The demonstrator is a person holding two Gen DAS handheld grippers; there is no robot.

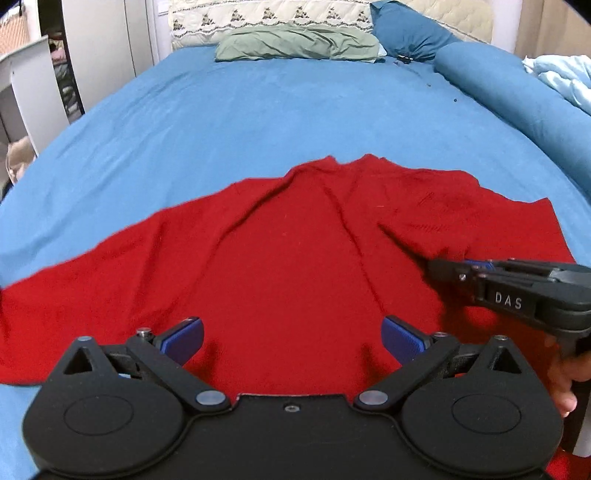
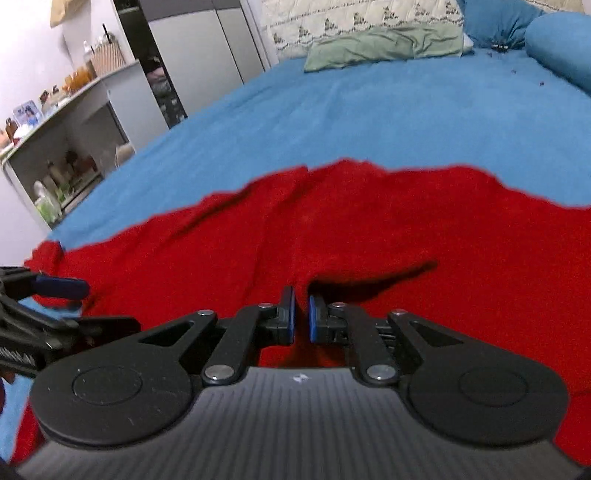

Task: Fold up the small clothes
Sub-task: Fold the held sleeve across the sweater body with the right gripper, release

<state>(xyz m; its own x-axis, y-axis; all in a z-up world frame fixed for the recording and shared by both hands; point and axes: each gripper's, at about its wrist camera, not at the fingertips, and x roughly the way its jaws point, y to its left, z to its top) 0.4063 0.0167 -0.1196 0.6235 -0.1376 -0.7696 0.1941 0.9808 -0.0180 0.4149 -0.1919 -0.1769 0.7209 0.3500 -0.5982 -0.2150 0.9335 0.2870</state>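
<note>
A red garment [image 1: 288, 258] lies spread on the blue bed sheet [image 1: 258, 110], with creases running up its middle. My left gripper [image 1: 291, 341] is open, its blue pads wide apart just above the garment's near part. My right gripper [image 2: 302, 317] is shut on a raised fold of the red garment [image 2: 369, 229], pinching the cloth between its pads. It also shows in the left wrist view [image 1: 454, 271] at the right, over the garment. The left gripper shows at the left edge of the right wrist view [image 2: 62, 291].
A green pillow [image 1: 295, 46] and a blue pillow [image 1: 406, 29] lie at the bed head. A blue bolster [image 1: 517, 96] runs along the right side. A shelf unit [image 2: 66, 147] with bottles stands left of the bed.
</note>
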